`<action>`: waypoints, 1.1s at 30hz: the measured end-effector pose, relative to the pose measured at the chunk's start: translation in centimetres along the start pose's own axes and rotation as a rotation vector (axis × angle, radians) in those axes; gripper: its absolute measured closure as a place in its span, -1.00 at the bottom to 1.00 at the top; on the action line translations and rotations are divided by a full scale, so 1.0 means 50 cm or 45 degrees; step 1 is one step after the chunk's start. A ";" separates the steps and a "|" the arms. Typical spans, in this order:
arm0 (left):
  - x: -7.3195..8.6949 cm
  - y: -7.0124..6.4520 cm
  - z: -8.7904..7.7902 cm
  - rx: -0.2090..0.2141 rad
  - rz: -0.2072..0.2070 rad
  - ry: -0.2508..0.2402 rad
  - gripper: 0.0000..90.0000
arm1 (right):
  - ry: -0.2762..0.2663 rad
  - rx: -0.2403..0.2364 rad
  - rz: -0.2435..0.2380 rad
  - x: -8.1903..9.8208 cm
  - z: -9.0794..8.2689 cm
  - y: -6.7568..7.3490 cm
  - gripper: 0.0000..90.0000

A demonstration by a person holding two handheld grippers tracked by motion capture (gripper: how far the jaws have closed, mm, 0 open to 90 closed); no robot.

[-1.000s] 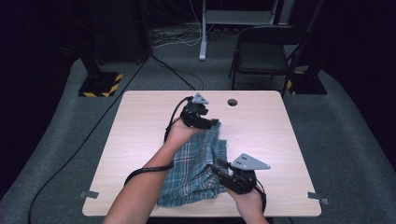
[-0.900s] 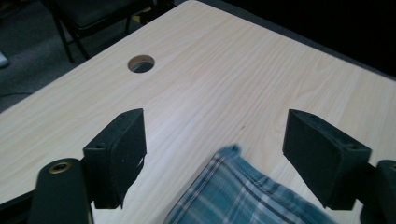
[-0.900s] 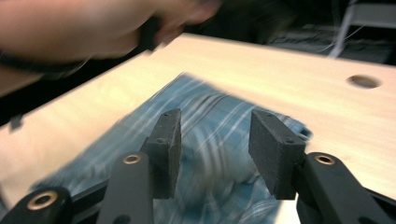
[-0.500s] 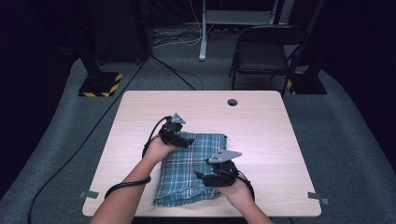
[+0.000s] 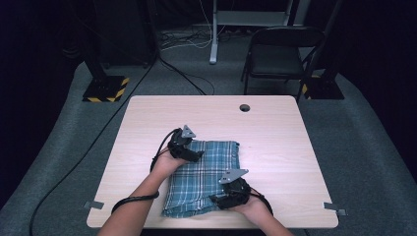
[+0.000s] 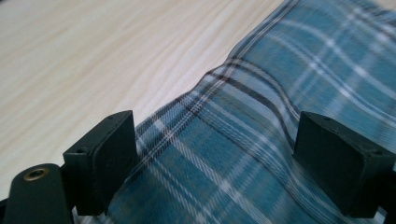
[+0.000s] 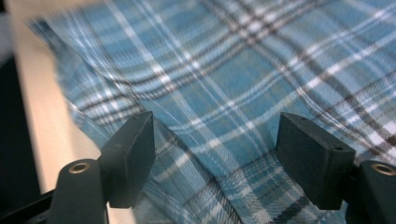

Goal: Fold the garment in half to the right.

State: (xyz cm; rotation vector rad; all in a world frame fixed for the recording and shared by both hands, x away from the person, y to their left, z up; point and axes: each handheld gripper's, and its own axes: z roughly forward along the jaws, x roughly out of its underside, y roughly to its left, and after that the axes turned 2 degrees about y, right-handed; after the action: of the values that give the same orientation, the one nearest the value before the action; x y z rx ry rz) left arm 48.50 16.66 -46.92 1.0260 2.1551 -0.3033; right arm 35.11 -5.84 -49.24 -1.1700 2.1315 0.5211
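A blue-green plaid cloth [image 5: 204,177] lies folded flat on the near half of the wooden table [image 5: 275,132]. My left gripper [image 5: 194,155] rests low over the cloth's far left corner. In the left gripper view its jaws [image 6: 219,158] stand open and have just been opening, with the plaid cloth [image 6: 261,116] lying slack between them, not pinched. My right gripper [image 5: 219,200] sits at the cloth's near right part. Its jaws [image 7: 215,158] are open too, also just opened, over the cloth [image 7: 224,70] near the table's front edge.
A round cable hole [image 5: 244,107] sits near the table's far edge. Beyond the table stand a black folding chair [image 5: 280,54] and a stand base with yellow-black stripes [image 5: 105,88]. Bare wood lies to the right and far side of the cloth.
Both hands came down and toward the near edge. The cloth, held up a second ago, now lies folded flat, and both grippers have let it go with jaws spread.
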 end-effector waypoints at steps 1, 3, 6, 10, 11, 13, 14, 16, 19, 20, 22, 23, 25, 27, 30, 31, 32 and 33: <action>0.001 -0.003 -0.015 0.007 0.013 -0.022 -0.72 | -0.017 -0.005 -0.002 -0.005 -0.009 -0.002 -0.40; 0.009 -0.012 -0.046 0.028 0.028 -0.059 -0.73 | -0.043 0.024 -0.028 -0.012 -0.026 -0.006 -0.43; 0.039 -0.029 -0.077 0.063 0.044 -0.090 -0.73 | -0.079 0.064 -0.046 -0.013 -0.035 -0.020 -0.44; 0.100 -0.045 -0.077 0.174 0.000 -0.113 -0.73 | -0.084 0.063 -0.017 -0.011 -0.016 -0.043 -0.47; 0.111 -0.048 -0.071 0.183 0.002 -0.099 -0.73 | -0.073 0.060 -0.023 -0.008 -0.009 -0.046 -0.49; 0.126 -0.049 -0.059 0.169 0.027 -0.057 -0.73 | -0.045 0.052 -0.032 0.003 0.007 -0.049 -0.51; 0.130 -0.048 -0.055 0.170 0.026 -0.055 -0.74 | -0.037 0.043 -0.044 0.010 0.014 -0.049 -0.52; 0.139 -0.047 -0.050 0.177 0.010 -0.067 -0.74 | -0.038 0.040 -0.063 0.020 0.021 -0.048 -0.52; 0.148 -0.051 -0.045 0.162 0.034 -0.087 -0.75 | -0.010 0.026 -0.069 0.012 0.019 -0.050 -0.52; 0.150 -0.053 -0.044 0.151 0.038 -0.094 -0.75 | -0.009 0.017 -0.068 0.005 0.014 -0.050 -0.51; 0.151 -0.059 -0.046 0.134 0.042 -0.096 -0.76 | -0.064 -0.012 -0.050 -0.009 0.003 -0.051 -0.52; 0.149 -0.061 -0.048 0.130 0.047 -0.092 -0.76 | -0.088 -0.014 -0.038 -0.015 0.000 -0.054 -0.53; 0.147 -0.062 -0.056 0.131 0.041 -0.098 -0.77 | -0.103 0.006 -0.018 -0.027 0.004 -0.062 -0.55; 0.146 -0.063 -0.066 0.139 0.026 -0.125 -0.76 | -0.084 0.031 -0.020 -0.035 0.015 -0.070 -0.56; 0.148 -0.066 -0.079 0.151 0.021 -0.138 -0.77 | -0.054 0.049 -0.018 -0.040 0.035 -0.082 -0.60; 0.148 -0.066 -0.079 0.151 0.021 -0.138 -0.77 | -0.038 0.048 -0.005 -0.039 0.042 -0.086 -0.62; 0.153 -0.070 -0.082 0.157 0.033 -0.122 -0.77 | -0.020 0.047 0.007 -0.036 0.049 -0.091 -0.64; 0.155 -0.071 -0.082 0.154 0.043 -0.112 -0.77 | -0.009 0.042 0.026 -0.030 0.056 -0.094 -0.65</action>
State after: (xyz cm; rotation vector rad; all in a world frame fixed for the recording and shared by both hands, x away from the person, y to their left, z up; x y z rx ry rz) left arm 40.45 20.79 -49.70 1.0945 2.0590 -0.4594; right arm 40.67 -5.68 -50.36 -1.1280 2.1397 0.4968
